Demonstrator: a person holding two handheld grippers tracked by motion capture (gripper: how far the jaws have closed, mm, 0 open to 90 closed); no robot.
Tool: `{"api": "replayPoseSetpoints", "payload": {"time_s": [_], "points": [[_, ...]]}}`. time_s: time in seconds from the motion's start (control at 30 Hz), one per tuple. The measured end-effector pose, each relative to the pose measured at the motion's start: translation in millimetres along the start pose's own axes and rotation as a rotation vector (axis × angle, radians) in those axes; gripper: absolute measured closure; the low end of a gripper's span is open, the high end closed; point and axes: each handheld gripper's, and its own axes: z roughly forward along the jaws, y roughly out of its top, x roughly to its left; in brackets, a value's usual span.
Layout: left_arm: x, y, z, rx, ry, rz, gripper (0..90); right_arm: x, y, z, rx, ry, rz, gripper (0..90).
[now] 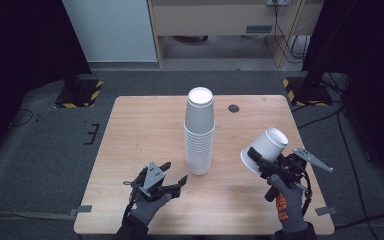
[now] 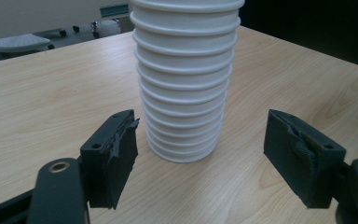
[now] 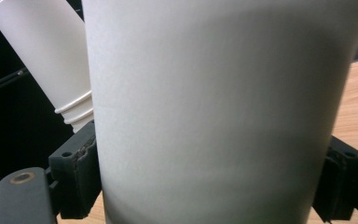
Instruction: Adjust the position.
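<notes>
A single white paper cup (image 1: 264,149) is clamped in the right gripper (image 1: 258,159), tilted with its closed bottom pointing up and away over the right side of the wooden surface (image 1: 145,125). In the right gripper view the cup's wall (image 3: 214,116) sits between the two black fingers (image 3: 77,175), whose pads press against it on both sides. The cup is held above the surface, well apart from the tall stack of white cups (image 1: 199,132) that stands upside down near the middle. The left gripper (image 1: 172,179) rests low over the surface just beside the stack's base, aimed at it. In the left gripper view its fingers (image 2: 116,154) stand wide apart with nothing between them; the stack (image 2: 186,79) stands just beyond their tips, untouched. A small dark round hole (image 1: 234,108) sits in the surface behind the stack. Gloved hands (image 1: 147,207) hold both grippers.
</notes>
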Motion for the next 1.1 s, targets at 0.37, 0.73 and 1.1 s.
{"api": "replayPoseSetpoints", "payload": {"time_s": [0.37,0.73,1.1], "points": [[-14.7,6.1,7.4,-0.021,-0.032,0.02,25.2,1.0,-3.7,-1.7,-0.017,0.002,0.032,14.6],[-28.2,11.1,14.6,-0.046,-0.068,0.025,27.4,-2.5,-5.4,-3.0,-0.03,0.002,0.078,14.6],[-42.1,18.0,25.9,-0.069,-0.101,0.036,29.0,-6.0,-9.4,-3.7,-0.029,0.009,0.123,14.7]]}}
